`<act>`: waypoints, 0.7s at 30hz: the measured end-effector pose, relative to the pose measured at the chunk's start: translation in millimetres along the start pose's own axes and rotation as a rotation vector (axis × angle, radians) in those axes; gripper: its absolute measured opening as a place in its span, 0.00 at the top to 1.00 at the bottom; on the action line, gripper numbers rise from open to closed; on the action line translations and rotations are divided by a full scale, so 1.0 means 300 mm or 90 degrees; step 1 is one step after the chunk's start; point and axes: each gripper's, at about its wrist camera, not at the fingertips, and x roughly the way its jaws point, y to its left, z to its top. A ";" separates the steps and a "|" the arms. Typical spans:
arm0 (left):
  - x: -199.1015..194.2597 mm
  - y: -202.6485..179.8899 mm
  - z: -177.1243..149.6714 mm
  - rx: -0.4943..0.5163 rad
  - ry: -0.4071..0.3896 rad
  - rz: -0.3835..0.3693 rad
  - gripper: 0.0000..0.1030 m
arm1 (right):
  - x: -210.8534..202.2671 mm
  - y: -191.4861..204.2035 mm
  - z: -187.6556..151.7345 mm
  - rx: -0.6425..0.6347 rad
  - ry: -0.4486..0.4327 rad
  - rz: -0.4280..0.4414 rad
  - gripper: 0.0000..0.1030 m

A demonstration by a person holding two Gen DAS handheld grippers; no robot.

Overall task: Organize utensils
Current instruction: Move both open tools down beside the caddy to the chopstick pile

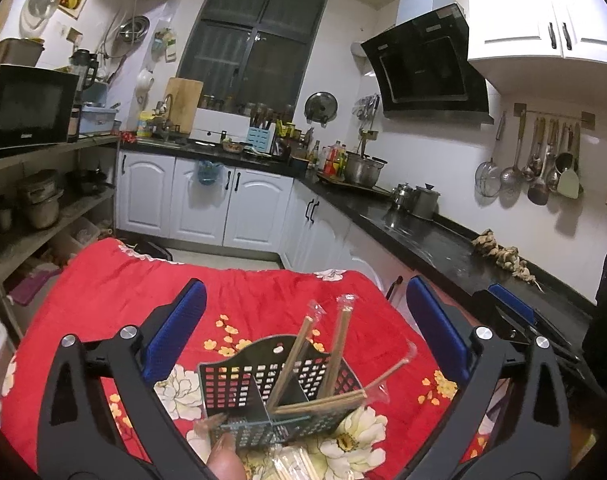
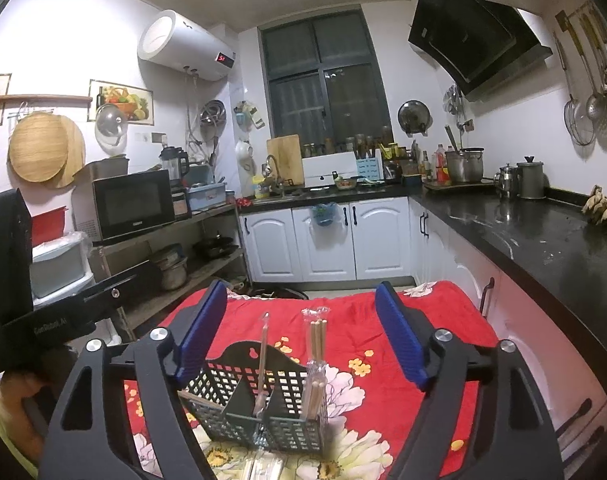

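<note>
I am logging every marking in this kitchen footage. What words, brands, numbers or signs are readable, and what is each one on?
"GenRobot.AI": white lettering on the black body of the left gripper, seen in the right wrist view.
Red digits on the water heater display: lit, but too blurred to read.
Brand badge on the microwave: too small to read.
Small print on the left gripper's lower edge: too blurred to read.
Bottle labels on the counter: too small to read.
</note>
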 end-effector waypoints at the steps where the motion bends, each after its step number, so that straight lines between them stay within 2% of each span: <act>1: -0.011 -0.006 -0.006 0.002 0.000 -0.002 0.10 | -0.008 0.001 -0.003 -0.001 0.000 0.001 0.25; 7: -0.058 -0.027 -0.044 0.007 0.000 -0.008 0.10 | -0.062 0.009 -0.017 -0.003 -0.001 0.010 0.21; 21: -0.110 -0.014 -0.143 0.004 0.035 -0.011 0.10 | -0.115 0.003 -0.087 -0.004 0.026 0.010 0.18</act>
